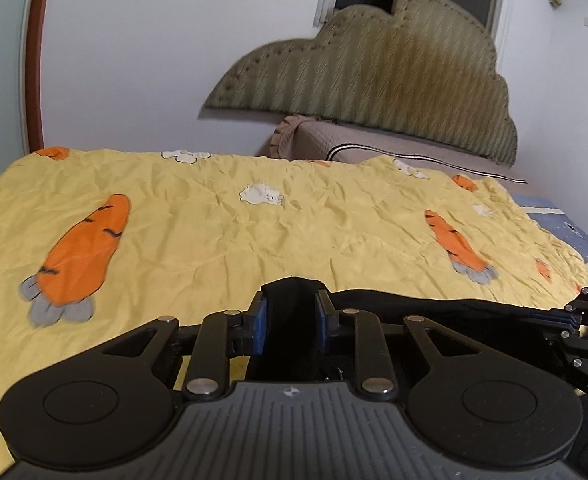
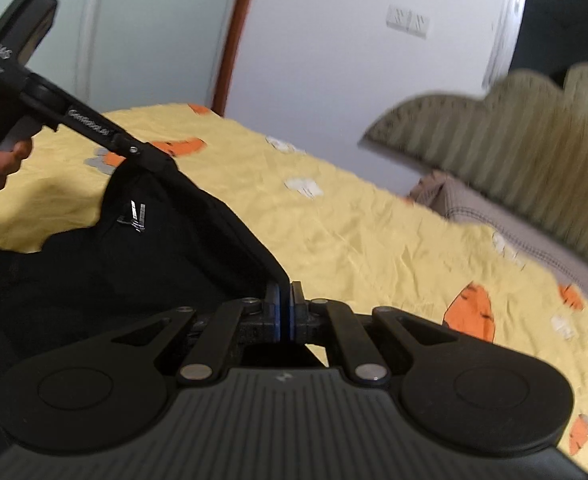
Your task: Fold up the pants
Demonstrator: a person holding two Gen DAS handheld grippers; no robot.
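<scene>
The left gripper [image 1: 292, 312] was clamped on a bunched edge of the black pants [image 1: 413, 300], and the right gripper [image 2: 285, 304] was pinched together on the same edge. The pants hung limp between them above the yellow bedspread [image 1: 214, 232]. They looked light and soft, best held at the edge's two ends.

A bed [image 1: 565, 236] carries everything, and most of it is covered by a crumpled yellow sheet [image 1: 254, 240] printed with orange carrots and small white rabbits. At the head end, beyond the sheet's far edge, a greyish-brown pillow [image 1: 333, 142] with a ruffled corner and dark stripes lies against the scalloped, upholstered headboard [image 1: 393, 80]. Black pants [image 2: 114, 280] lie partly on the sheet toward the near edge, their top edge raised off it, while a strip of blue bedding [image 1: 561, 224] shows at the sheet's right edge.
</scene>
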